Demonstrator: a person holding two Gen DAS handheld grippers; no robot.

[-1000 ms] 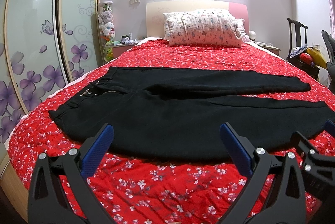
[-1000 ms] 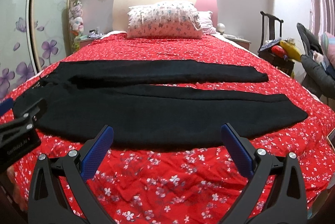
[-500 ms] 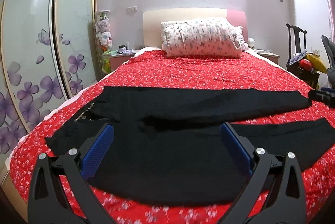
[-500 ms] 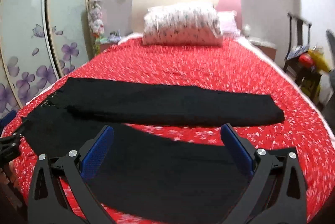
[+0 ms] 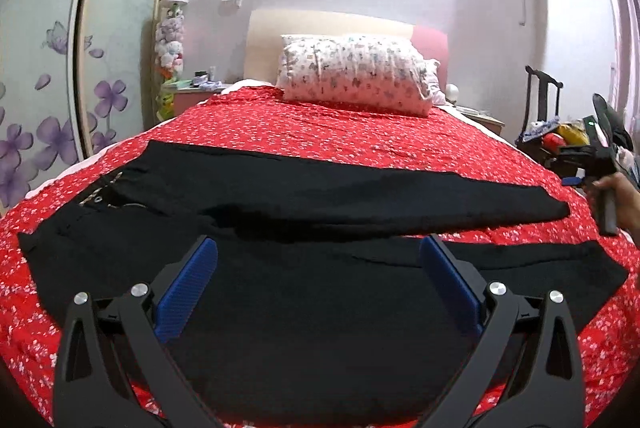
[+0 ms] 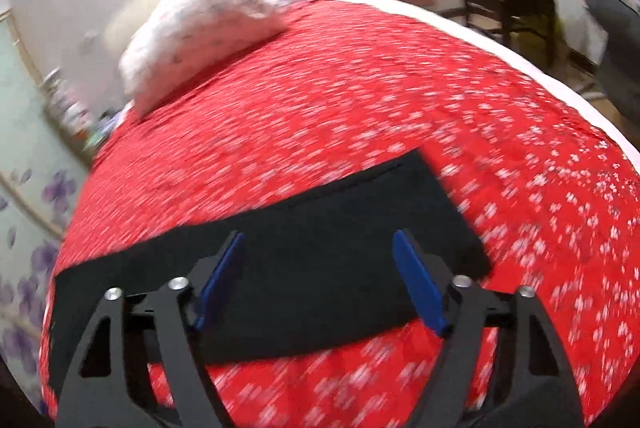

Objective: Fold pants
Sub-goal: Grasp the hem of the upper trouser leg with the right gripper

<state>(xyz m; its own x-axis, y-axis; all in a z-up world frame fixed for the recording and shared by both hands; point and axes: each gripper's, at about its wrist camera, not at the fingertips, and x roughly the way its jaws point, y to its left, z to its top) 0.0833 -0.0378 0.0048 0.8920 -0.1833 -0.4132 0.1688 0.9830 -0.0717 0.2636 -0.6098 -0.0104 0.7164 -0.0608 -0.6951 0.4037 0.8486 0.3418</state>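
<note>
Red floral bed [image 5: 360, 132], floral pillow [image 5: 354, 74], flowered wardrobe doors [image 5: 60, 76].

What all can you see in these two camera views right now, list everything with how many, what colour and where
pants: one, black, spread flat across the bed, waist at left, legs running right
bedspread: one, red with small white flowers, covering the bed
pillow: one clearly seen, white patterned, against the headboard
headboard: one, cream and pink, at the wall
wardrobe doors: pale glass with purple flowers, far left
plush toys: a stack, mixed colours, beside the wardrobe
chair: one, dark, right of the bed, cluttered
left gripper: one, black with blue pads, open over the near pant leg
right gripper: one, same colours, open over the far leg's hem end; view blurred
hand: one, right edge, holding the right gripper's handle
</note>
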